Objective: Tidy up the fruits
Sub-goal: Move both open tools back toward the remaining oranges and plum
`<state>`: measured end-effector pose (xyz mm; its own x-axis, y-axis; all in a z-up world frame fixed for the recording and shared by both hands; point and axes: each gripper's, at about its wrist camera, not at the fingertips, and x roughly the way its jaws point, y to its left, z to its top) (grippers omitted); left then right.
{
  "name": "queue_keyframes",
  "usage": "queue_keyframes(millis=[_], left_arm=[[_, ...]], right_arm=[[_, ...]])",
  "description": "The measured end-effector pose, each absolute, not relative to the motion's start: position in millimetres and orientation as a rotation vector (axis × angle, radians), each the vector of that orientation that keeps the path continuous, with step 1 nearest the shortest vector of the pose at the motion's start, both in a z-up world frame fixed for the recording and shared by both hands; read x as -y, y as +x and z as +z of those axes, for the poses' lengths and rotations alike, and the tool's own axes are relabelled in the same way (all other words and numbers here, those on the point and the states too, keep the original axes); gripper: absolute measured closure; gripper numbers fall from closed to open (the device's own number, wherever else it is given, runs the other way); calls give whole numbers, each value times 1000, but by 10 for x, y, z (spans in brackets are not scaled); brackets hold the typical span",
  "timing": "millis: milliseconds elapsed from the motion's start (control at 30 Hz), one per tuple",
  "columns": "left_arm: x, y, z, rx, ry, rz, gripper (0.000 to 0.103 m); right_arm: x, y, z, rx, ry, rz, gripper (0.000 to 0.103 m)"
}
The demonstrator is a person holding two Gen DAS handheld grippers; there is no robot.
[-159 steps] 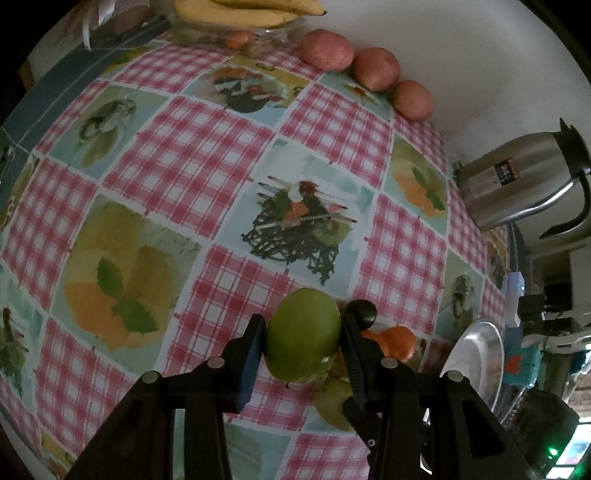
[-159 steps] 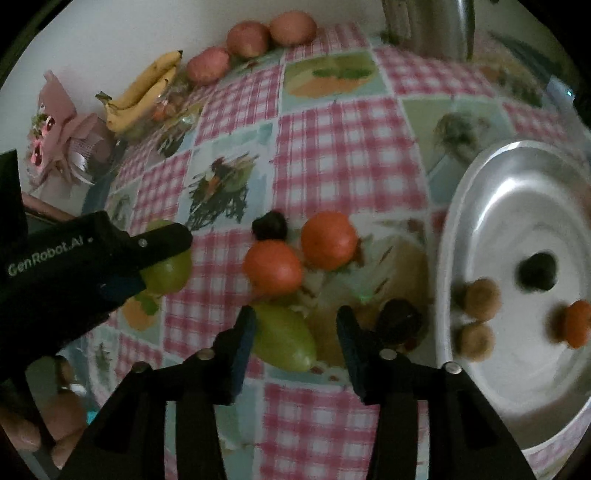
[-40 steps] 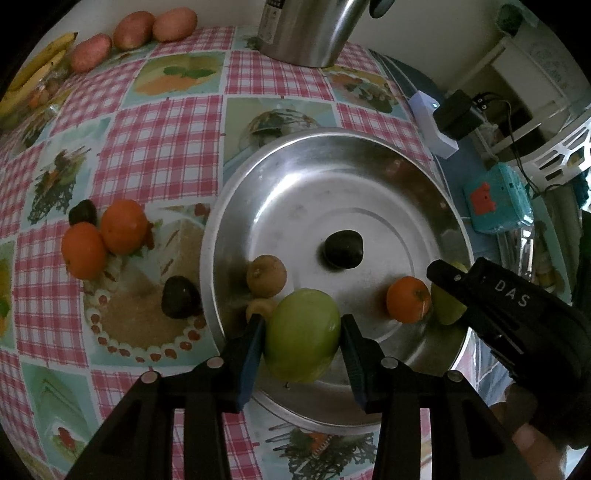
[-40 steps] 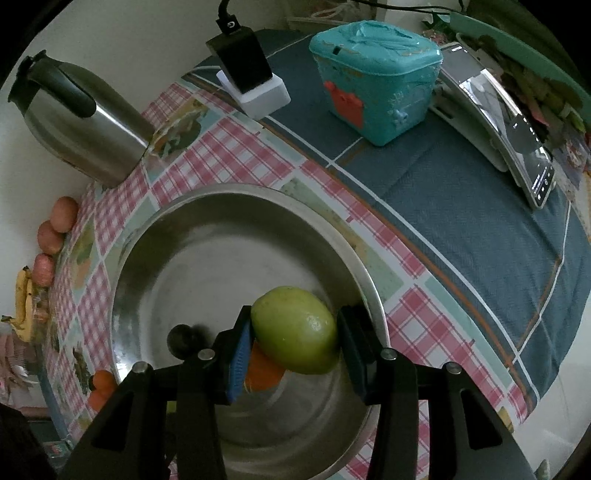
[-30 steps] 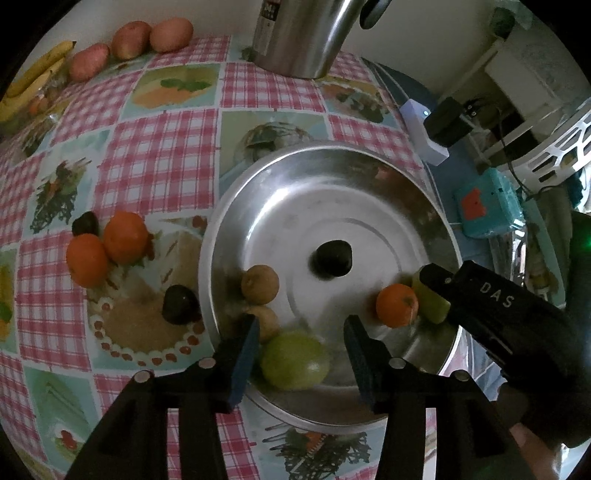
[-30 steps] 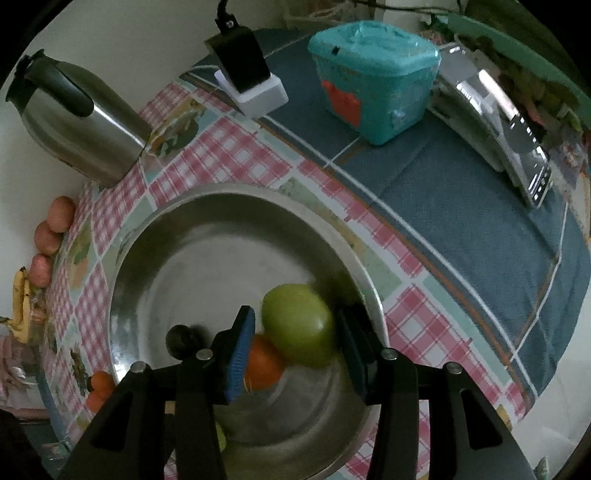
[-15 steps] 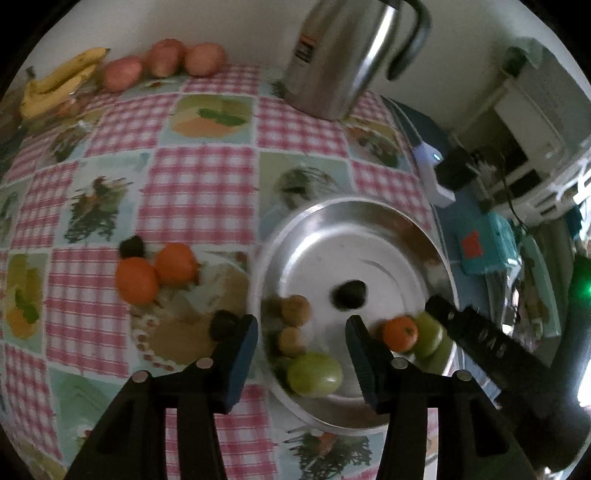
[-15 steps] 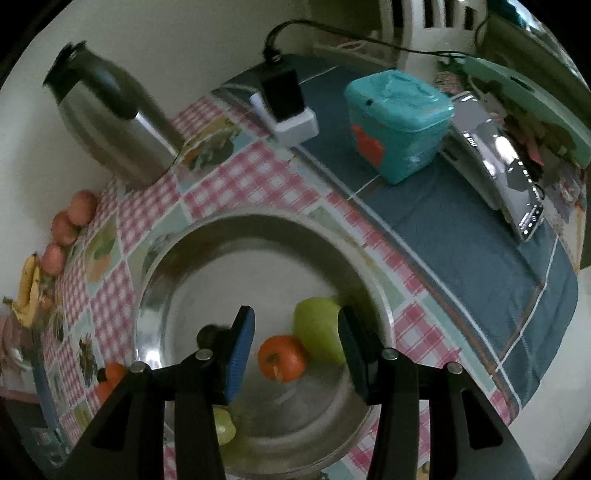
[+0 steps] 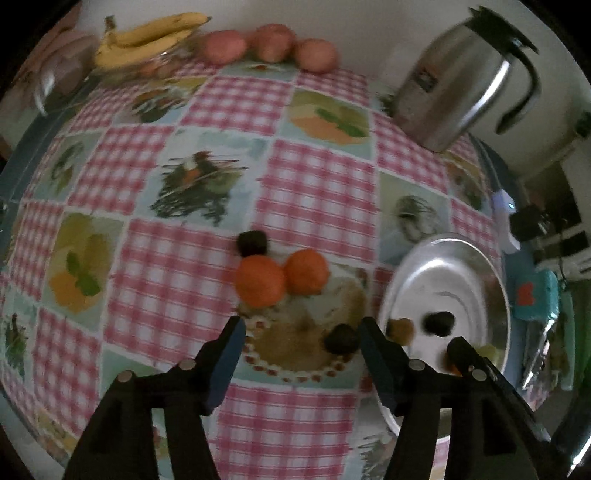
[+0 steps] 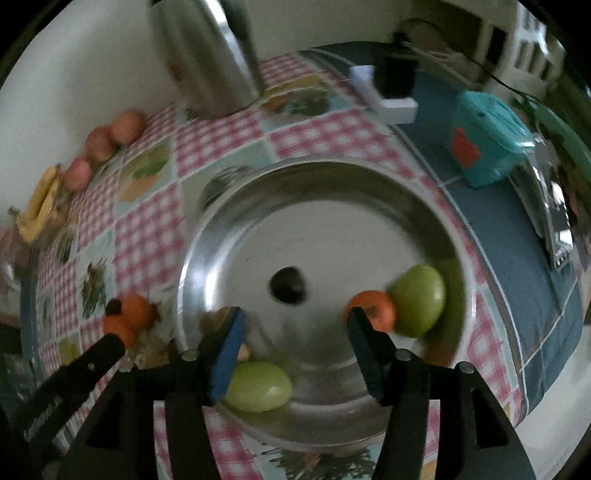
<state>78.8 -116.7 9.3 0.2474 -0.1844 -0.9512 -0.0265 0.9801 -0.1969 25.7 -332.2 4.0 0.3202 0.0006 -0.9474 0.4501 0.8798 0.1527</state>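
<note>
My left gripper [image 9: 301, 332] is open and empty above the checked tablecloth. Ahead of it lie two oranges [image 9: 260, 279] and a dark fruit [image 9: 252, 242]; another dark fruit [image 9: 341, 339] lies by its right finger. The steel bowl [image 9: 476, 258] is to the right. My right gripper [image 10: 295, 325] is open and empty over the steel bowl [image 10: 236, 221], which holds two green fruits [image 10: 419, 299] [image 10: 258, 386], an orange [image 10: 371, 308] and a dark fruit [image 10: 288, 284]. The left gripper's finger also shows in the right wrist view [image 10: 74, 373].
A steel jug [image 9: 458, 77] stands at the back right. Bananas [image 9: 147, 35] and three reddish fruits [image 9: 273, 46] lie along the back wall. A teal box [image 10: 487, 138] and a white charger [image 10: 388, 92] sit on the blue cloth to the right.
Both grippers let go of their green fruits into the bowl and opened. The left gripper has swung left and back toward the oranges; the right has lifted and pulled back.
</note>
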Motion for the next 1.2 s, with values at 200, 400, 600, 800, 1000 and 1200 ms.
queue_keyframes(millis=[200,400,600,800,1000,1200], left_arm=[[1004,829,102,-1306,-181,-34,21],[963,849,69,-1311,-165,1,15],[939,859,72,-1292,-145,18,0],[941,856,71,-1279,-101,27,0],[950,852,96,-1262,-83,16,0],[955,831,215,-1207,-36,-6,0]], right_arm=[[3074,303,62,-1229,337,-267,35],[2982,349,52,-1229,287,-253,35],[2975,338,76,-1205,263,-263,20],[2988,339,69,-1196,255,-260,20],[2979,346,56,-1199,244,-266,20],[2960,337,98,-1177,240,-261,20]])
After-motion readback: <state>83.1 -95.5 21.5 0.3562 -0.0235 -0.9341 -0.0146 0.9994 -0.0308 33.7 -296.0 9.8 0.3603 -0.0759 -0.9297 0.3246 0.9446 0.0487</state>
